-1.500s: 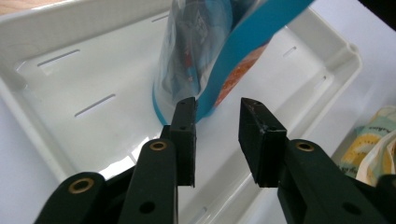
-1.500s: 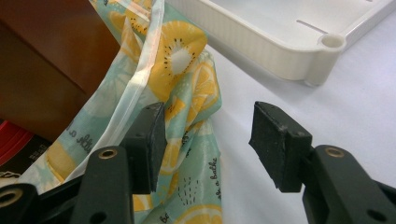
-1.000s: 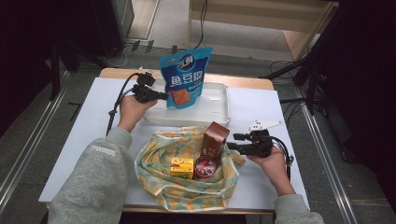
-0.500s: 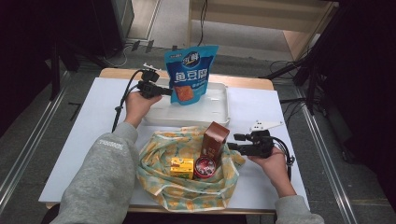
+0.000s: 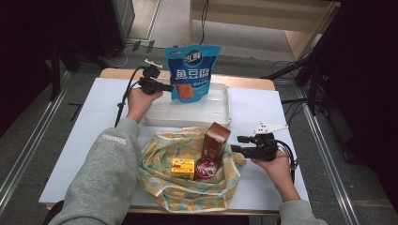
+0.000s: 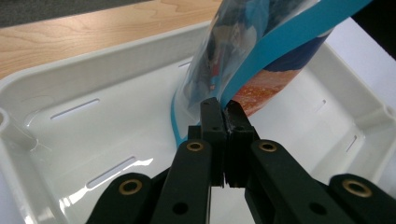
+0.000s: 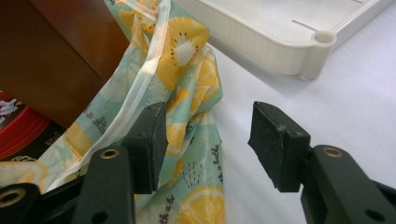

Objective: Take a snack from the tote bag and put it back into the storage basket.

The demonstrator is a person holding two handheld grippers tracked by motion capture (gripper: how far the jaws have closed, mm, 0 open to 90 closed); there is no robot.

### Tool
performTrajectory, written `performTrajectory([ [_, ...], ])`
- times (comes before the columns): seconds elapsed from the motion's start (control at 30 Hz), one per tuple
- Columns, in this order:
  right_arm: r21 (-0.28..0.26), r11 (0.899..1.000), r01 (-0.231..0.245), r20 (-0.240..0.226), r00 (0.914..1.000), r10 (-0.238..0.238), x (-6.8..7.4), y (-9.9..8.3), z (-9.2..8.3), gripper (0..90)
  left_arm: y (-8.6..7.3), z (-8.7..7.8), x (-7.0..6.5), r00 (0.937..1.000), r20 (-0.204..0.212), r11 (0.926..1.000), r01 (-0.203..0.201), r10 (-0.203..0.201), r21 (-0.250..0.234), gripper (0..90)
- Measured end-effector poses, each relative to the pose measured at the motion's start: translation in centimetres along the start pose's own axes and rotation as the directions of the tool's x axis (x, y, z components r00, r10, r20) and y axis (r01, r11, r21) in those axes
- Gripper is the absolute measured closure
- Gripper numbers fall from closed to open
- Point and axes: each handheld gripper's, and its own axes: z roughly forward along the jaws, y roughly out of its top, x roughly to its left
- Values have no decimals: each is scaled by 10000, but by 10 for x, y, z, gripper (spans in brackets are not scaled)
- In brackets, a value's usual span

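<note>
Blue snack pouch (image 5: 191, 72), its lower edge hidden behind the white tray (image 5: 220, 115) wall, hangs upright over the tray, clamped at its side by the left claw (image 5: 166, 87), arm extended forward. Right claw (image 5: 236, 144), jaws apart, rests level beside the fruit-print cloth (image 5: 159, 180) on the desk (image 5: 94, 126).

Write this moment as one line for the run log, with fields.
left gripper: shut on blue pouch, above white tray | right gripper: open, beside fruit-print cloth

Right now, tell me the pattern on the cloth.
Pale green cloth with yellow citrus slices; the right gripper view shows it best.
</note>
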Motion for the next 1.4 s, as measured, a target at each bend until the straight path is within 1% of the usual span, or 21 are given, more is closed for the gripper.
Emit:
performTrajectory([
  [0.1,-46,10000,42,27,10000,-42,1,-1,-2,468,0,-1,1,10000,0,10000,30,-30,-19,880],
  [0.13,-68,10000,46,26,10000,-45,2,-1,-2,468,-1,-1,-2,10000,37,9999,-91,91,42,876],
  [0.23,-66,10000,48,40,10000,-48,2,-1,-2,468,-1,-3,-2,9999,121,9999,-56,54,109,828],
  [0.27,-35,10000,45,46,10000,-45,3,-1,-2,468,-1,-6,-3,9998,40,9998,-171,171,140,810],
  [0.33,-22,10000,46,45,10000,-46,3,-1,-2,468,-1,-9,-2,9998,105,9997,-192,190,162,766],
  [0.37,-13,10000,92,59,9999,-91,4,-1,-3,468,-1,-10,-3,9997,114,9996,-210,208,197,766],
  [0.4,15,10000,73,47,10000,-73,3,-1,-3,468,-2,-14,-3,9997,135,9993,-230,226,303,731],
  [0.43,15,10000,73,47,10000,-73,3,-1,-3,468,-2,-14,-3,9997,135,9993,-230,226,303,716],
  [0.47,68,10000,62,70,10000,-63,4,-1,-3,468,-3,-17,-4,9996,221,9988,-210,201,434,696],
  [0.63,-9,10000,56,166,9998,-56,4,-1,-5,468,-6,-24,-7,9989,351,9987,-321,307,395,644],
  [0.67,-22,10000,57,171,9998,-57,4,-1,-5,468,-7,-26,-7,9987,424,9989,-289,273,377,644],
  [0.77,-32,10000,57,181,9998,-56,5,0,-7,466,-11,-31,-10,9985,463,9988,-303,286,377,612],
  [0.8,-43,10000,20,157,9999,-20,5,0,-6,464,-13,-35,-12,9980,564,9984,-329,302,467,607],
  [0.93,41,10000,58,174,9998,-59,6,1,-6,461,-18,-41,-15,9968,680,9978,-454,421,484,584],
  [1.03,42,10000,23,168,9999,-24,7,1,-6,461,-20,-43,-16,9961,783,9977,-438,397,517,561],
  [1.07,38,10000,2,152,9999,-3,7,2,-6,461,-22,-45,-16,9941,1049,9973,-350,281,643,544],
  [1.1,14,10000,-13,115,9999,13,7,2,-6,462,-23,-47,-17,9926,1185,9967,-351,263,731,537],
  [1.17,10,10000,-29,101,9999,29,7,2,-6,462,-26,-50,-19,9914,1248,9969,-472,391,625,533],
  [1.23,17,10000,-13,99,10000,12,7,2,-7,462,-27,-51,-21,9909,1281,9968,-498,415,620,530],
  [1.27,28,10000,-29,100,9999,28,9,2,-7,462,-30,-53,-24,9902,1296,9960,-606,518,650,527],
  [1.4,50,10000,31,82,10000,-31,10,2,-7,462,-33,-56,-27,9887,1361,9951,-729,634,664,518],
])
